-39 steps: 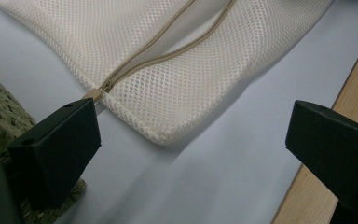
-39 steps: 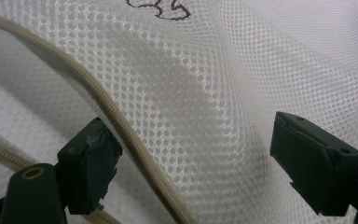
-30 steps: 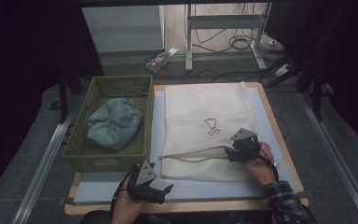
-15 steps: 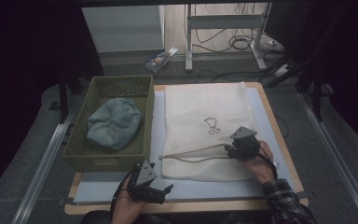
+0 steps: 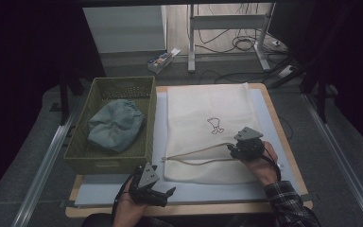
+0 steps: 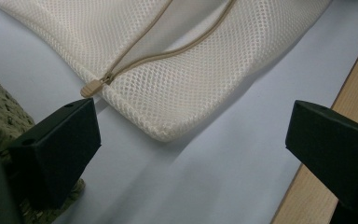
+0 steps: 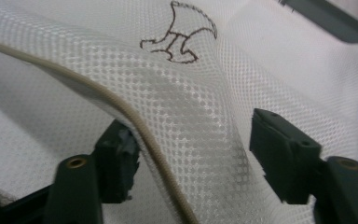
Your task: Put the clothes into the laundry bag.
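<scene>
At seven o'clock on the table, the left gripper gapes wide and empty, the one mesh laundry bag and its zipper pull just ahead. Rightward, at four o'clock, the right gripper, jaws just closing, straddles a raised fold beside the zipper, pads not yet pressing. One basket holds one cloth.

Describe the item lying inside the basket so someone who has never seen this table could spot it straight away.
On the wooden table with a pale blue mat, find the olive-green woven basket at the left, beside the cream mesh laundry bag. Inside it lies a crumpled blue-grey cloth bundle. It is the one soft, bluish item there, unlike the flat, pale mesh bag with its tan zipper.
</scene>
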Tool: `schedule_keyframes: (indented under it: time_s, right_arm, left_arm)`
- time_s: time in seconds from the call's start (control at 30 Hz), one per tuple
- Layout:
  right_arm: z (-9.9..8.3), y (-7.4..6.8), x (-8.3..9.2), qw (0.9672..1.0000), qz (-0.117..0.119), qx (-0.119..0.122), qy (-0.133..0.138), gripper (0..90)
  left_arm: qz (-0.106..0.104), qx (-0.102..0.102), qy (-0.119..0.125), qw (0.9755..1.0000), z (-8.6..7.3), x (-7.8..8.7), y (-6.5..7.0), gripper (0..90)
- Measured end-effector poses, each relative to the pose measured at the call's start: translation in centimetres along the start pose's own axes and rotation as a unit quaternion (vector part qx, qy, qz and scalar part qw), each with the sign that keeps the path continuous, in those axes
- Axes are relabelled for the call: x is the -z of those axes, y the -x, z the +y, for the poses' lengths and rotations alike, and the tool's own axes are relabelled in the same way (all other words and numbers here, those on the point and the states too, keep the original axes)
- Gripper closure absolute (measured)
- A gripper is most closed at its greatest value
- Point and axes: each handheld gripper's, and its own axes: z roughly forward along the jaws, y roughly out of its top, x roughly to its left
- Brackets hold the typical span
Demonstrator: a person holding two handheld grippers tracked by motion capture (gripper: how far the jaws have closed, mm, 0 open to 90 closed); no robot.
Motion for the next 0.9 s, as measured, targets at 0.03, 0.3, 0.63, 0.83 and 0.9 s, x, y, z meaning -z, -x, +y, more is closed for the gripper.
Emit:
schedule_keyframes:
  time_s: [0.03, 0.3, 0.63, 0.83, 0.9]
  right_arm:
    - [0.1, -0.1, 0.2, 1.0000, 0.000, 0.005, 0.006, 39.9]
    - [0.5, -0.3, 1.1, 0.9992, 0.012, 0.019, 0.035, 63.3]
    - [0.5, -0.3, 1.1, 0.9987, 0.039, 0.022, 0.026, 80.9]
    - [0.5, -0.2, 1.0, 0.9981, 0.056, 0.021, 0.016, 84.8]
    - [0.5, -0.1, 1.0, 0.9979, 0.061, 0.018, 0.014, 85.2]
  left_arm:
    - [0.000, 0.000, 0.000, 1.0000, 0.0, 0.0, 0.0, 2.9]
    - [-0.001, 0.000, 0.000, 1.0000, 0.0, 0.0, 0.0, 2.9]
    - [-0.001, -0.002, -0.002, 1.0000, 0.0, -0.1, 0.0, 2.9]
    - [-0.001, -0.002, -0.002, 1.0000, 0.0, -0.1, 0.1, 2.9]
    - [0.000, -0.002, -0.002, 1.0000, 0.0, -0.1, 0.0, 2.9]
